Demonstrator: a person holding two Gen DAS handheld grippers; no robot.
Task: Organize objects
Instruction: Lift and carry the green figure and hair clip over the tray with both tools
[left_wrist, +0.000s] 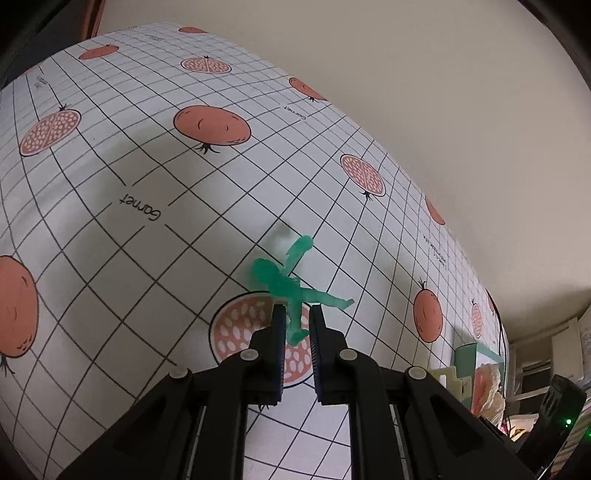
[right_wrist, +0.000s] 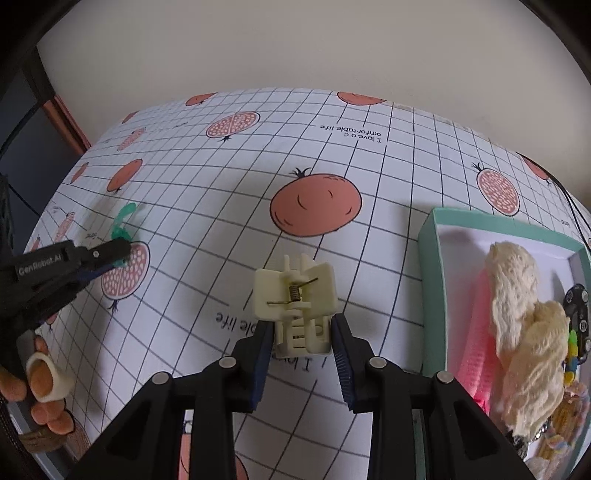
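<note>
Gripping: left gripper (left_wrist: 297, 314) pinches green figure (left_wrist: 295, 284), lower centre.
Straddling: right gripper (right_wrist: 301, 328), parted around clip (right_wrist: 295, 295); box (right_wrist: 430, 258) lies right.

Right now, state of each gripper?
Left gripper: shut on the green figure.
Right gripper: around the cream clip; grip unclear.

The white grid-patterned tablecloth with orange pomegranate prints (left_wrist: 155, 177) carries the printed word "Garnet" (upside down in the left wrist view). In the right wrist view the same cloth reads "I love a comfortable life" near its far edge, also inverted. The black plastic body of the left gripper (right_wrist: 123, 254) bears the white marking "GenRobot.AI".
</note>
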